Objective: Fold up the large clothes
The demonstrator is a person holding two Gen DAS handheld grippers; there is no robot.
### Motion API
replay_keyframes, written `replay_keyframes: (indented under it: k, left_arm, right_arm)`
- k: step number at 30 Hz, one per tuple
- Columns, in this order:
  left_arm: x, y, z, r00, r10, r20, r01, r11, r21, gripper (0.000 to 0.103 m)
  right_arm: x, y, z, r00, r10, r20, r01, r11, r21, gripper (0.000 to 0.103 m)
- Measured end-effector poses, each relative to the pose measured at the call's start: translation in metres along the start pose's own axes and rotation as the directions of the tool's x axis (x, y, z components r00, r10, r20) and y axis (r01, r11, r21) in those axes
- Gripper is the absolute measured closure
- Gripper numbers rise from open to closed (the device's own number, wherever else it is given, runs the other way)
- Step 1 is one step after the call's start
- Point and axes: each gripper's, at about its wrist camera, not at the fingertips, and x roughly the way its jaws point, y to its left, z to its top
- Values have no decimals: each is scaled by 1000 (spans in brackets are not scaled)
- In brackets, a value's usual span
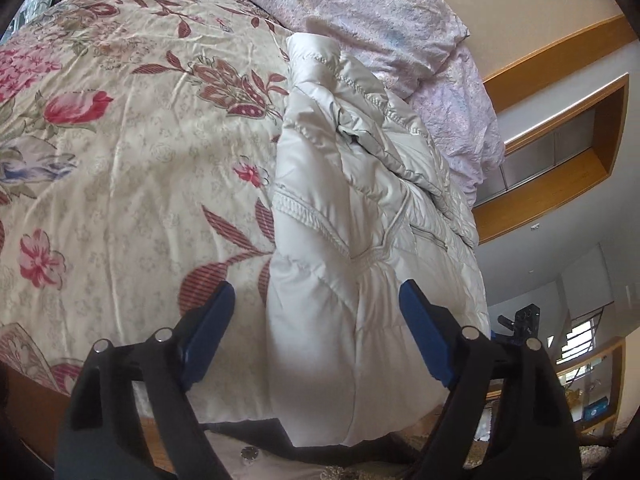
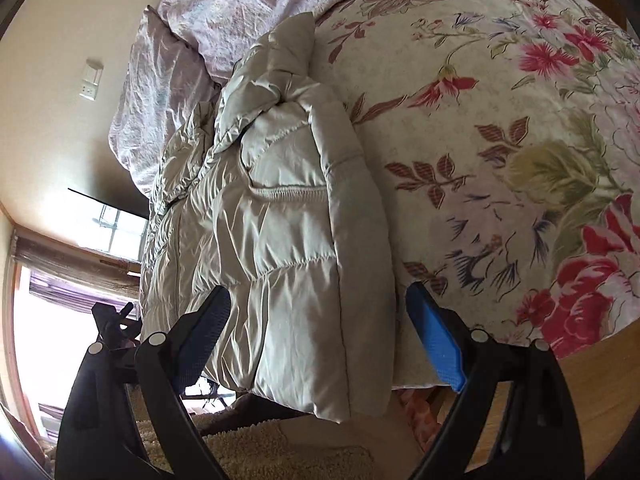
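Observation:
A cream puffer jacket (image 1: 344, 216) lies lengthwise on the floral bedspread (image 1: 132, 152), its hem hanging over the near bed edge. My left gripper (image 1: 316, 296) is open, its blue pads (image 1: 208, 320) straddling the hem without touching it. In the right wrist view the same jacket (image 2: 280, 216) lies folded in a long strip, sleeve on top. My right gripper (image 2: 318, 300) is open, its pads (image 2: 436, 336) on either side of the hem's near end, holding nothing.
A crumpled lilac duvet (image 1: 400, 28) lies at the head of the bed beyond the jacket. The floral bedspread (image 2: 500, 140) spreads wide beside the jacket. A shaggy rug (image 2: 260, 452) lies on the floor below the bed's wooden edge (image 2: 592, 364). The other gripper (image 1: 520, 320) shows past the jacket.

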Motion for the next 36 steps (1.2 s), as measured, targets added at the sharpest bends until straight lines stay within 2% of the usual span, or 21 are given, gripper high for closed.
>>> replay_keyframes:
  k: [3,7,11,13,18,21,26,31,34,36]
  left_arm:
    - [3,-5,-9,1000,-24,-1,24,1000,13,21]
    - [9,-14,-19,999,-44,-18,45,999,31,27]
    - [9,-16,-29,996,-84,-9,84,996,21,27]
    - [9,-14,-33,992,-124,-7,124,992,-10,28]
    - [6,-5,-46,990,-144,3,144,988,-46,39]
    - [4,-6,-47,993,-120,-7,120,992,-36,43]
    - [7,-24,-47,999,-16,-50,20,997,79,44]
    - [10,-27,-50,997,-1,-72,8,995,95,46]
    - [12,-30,-49,996,23,-86,-12,992,122,50]
    - [12,-28,-47,995,44,-91,-33,992,125,58]
  right_arm:
    - [5,1,-5,1000,15,-1,-15,1000,-17,12]
    - [8,2,-11,997,71,0,-71,997,-19,12]
    - [10,3,-18,992,129,8,-128,991,-24,13]
    - [10,-1,-21,986,165,21,-165,986,-10,16]
    - [3,-14,-24,980,191,56,-192,981,25,40]
    - [4,-18,-22,982,182,52,-185,981,56,44]
    - [12,-5,-17,990,134,50,-133,991,-34,44]
    - [17,2,-27,984,178,-4,-177,980,-90,46]
    - [21,1,-30,980,200,-12,-201,977,-73,58]
    - [23,2,-33,977,213,-7,-213,974,-74,69]
